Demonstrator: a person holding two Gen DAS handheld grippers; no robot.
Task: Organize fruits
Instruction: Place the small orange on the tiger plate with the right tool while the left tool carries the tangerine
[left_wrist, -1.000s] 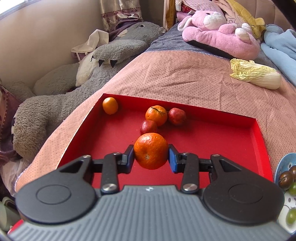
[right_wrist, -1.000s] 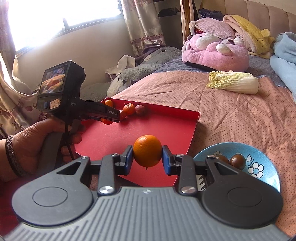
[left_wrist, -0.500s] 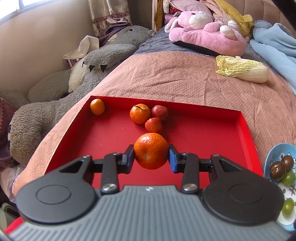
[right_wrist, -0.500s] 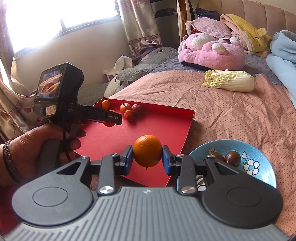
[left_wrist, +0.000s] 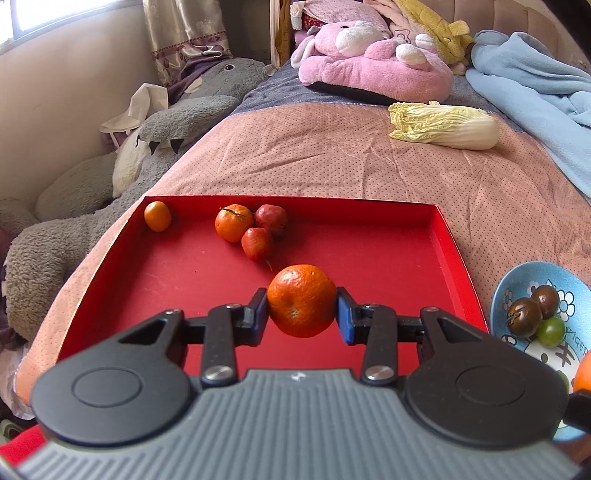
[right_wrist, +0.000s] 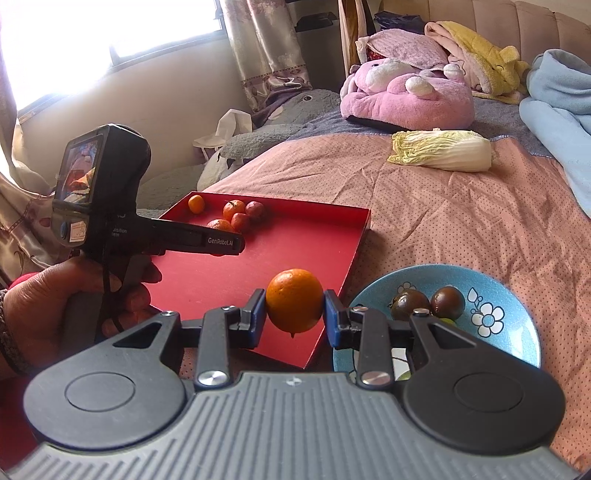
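left tongs (left_wrist: 301, 317) gripping mandarin (left_wrist: 301, 300), right tongs (right_wrist: 294, 318) gripping orange (right_wrist: 294, 300)

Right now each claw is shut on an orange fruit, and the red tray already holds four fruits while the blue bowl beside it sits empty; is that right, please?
Not quite: the blue bowl is not empty. The right wrist view shows dark round fruits in it. The rest holds: the left claw grips a mandarin, the right claw grips an orange, and the red tray holds four fruits.
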